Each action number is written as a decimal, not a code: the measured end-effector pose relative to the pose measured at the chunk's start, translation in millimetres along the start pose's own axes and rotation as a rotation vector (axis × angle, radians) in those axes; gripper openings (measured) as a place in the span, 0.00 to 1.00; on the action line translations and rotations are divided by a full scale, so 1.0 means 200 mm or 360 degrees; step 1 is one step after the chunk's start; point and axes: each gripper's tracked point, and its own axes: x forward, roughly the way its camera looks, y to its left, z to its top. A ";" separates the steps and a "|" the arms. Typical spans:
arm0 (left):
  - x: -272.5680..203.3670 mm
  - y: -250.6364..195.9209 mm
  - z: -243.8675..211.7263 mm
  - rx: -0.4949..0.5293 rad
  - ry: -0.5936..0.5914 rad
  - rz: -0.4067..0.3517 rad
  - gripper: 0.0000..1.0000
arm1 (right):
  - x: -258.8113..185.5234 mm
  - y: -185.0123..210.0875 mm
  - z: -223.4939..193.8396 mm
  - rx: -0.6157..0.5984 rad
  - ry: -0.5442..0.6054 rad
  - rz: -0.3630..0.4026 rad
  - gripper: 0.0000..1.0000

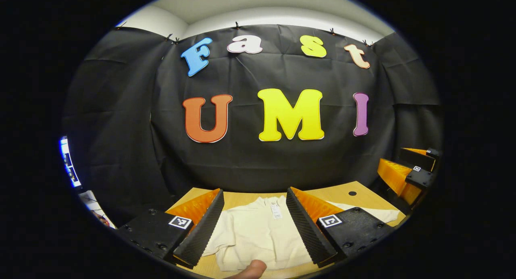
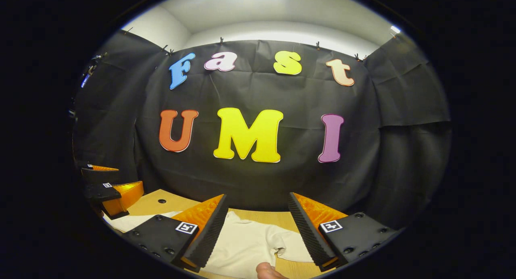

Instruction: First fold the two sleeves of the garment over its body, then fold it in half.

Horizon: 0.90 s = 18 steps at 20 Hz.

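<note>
Cream garment (image 1: 258,234) flat on bench (image 1: 342,192), under both hand-held grippers: left (image 1: 254,226), right (image 2: 254,234), jaws apart, empty. Sleeves look spread; sleeve fold likely pending.

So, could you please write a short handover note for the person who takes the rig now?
Left claw: open, holding nothing, above the garment.
Right claw: open, holding nothing, above the garment's sleeve.
Garment: cream, lying flat on the wooden table, label visible at the neck.
Done: no fold is visible; the sleeve lies spread out to the side.
Left: fold both sleeves over the body, then fold the garment in half.
</note>
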 end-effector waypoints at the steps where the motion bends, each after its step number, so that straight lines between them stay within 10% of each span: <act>1: 0.01 0.00 -0.01 -0.0005 0.0005 -0.0001 0.98 | 0.01 0.00 -0.01 -0.0007 0.0007 0.0003 0.94; 11: 0.04 -0.05 -0.03 -0.0015 0.0032 -0.0025 0.98 | 0.08 -0.04 -0.02 0.0010 0.0006 0.0005 0.94; 18: 0.04 -0.15 0.02 -0.0028 0.0009 -0.0028 0.98 | 0.24 -0.62 -0.07 -0.0027 -0.0010 -0.0263 0.94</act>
